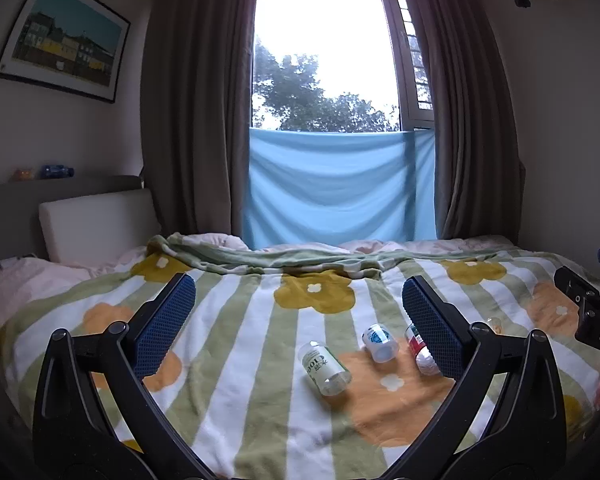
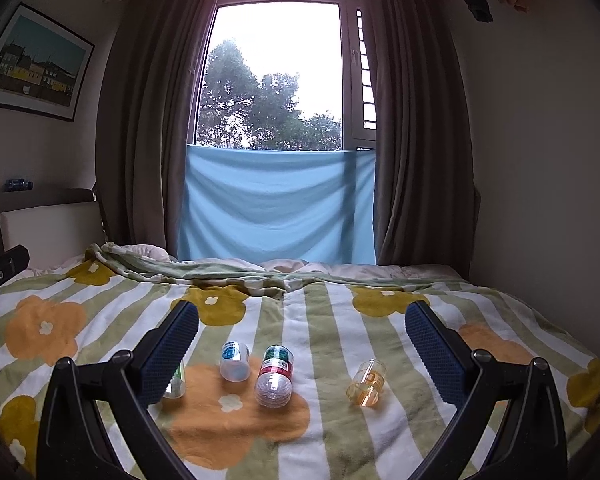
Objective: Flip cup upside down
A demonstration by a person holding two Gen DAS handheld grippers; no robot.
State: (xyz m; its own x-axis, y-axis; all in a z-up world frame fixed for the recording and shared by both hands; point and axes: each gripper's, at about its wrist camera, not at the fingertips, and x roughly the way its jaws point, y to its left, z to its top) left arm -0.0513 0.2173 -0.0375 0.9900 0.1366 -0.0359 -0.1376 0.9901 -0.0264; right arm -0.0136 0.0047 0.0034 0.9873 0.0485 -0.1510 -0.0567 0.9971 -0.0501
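Note:
Several small clear plastic cups lie tilted on their sides on the flowered blanket (image 1: pixel 260 360). In the left wrist view I see a green-label cup (image 1: pixel 324 368), a blue-label cup (image 1: pixel 380 342) and a red-label cup (image 1: pixel 418 346) partly behind my right finger. In the right wrist view the green-label cup (image 2: pixel 176 384) is half hidden by my finger, with the blue-label cup (image 2: pixel 235 360), the red-and-green-label cup (image 2: pixel 274 376) and a yellow cup (image 2: pixel 367 383). My left gripper (image 1: pixel 298 300) and right gripper (image 2: pixel 302 320) are both open, empty, above the bed.
The bed fills the foreground, with a rumpled green cover (image 1: pixel 280 258) at its far side, a white headboard cushion (image 1: pixel 96 224) at left, brown curtains and a blue cloth (image 1: pixel 336 184) over the window. The other gripper shows at the right edge (image 1: pixel 588 304).

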